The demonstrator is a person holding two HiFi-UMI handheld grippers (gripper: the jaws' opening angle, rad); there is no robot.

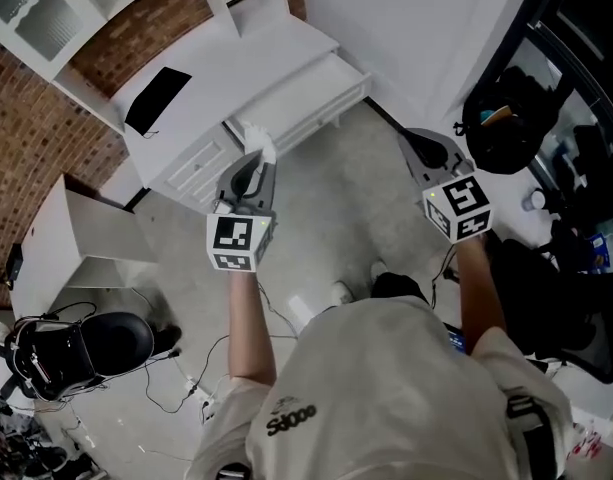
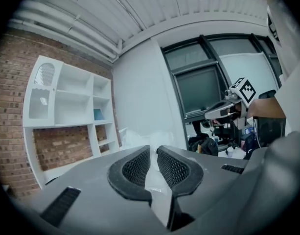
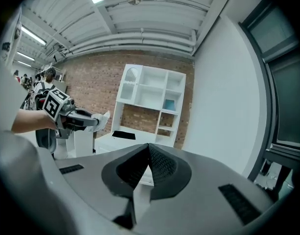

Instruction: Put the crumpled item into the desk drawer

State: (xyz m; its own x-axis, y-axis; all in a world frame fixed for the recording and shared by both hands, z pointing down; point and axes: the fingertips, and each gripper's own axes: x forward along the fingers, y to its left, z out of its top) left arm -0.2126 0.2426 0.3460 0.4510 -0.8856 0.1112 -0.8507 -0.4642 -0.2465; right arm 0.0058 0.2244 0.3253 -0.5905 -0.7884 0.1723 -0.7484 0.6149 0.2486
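Left gripper: jaws pinching the crumpled item, a pale, clear wad (part of it sticks out past the tips). In the head view it hangs at centre frame, just below the white desk at upper centre. Right gripper: jaws pressed together with nothing between them, at right of frame.

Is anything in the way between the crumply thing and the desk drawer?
Nothing visible is. The left gripper holds the crumpled white item right beside the desk's pulled-out drawer, which looks open, and no other thing shows between them.
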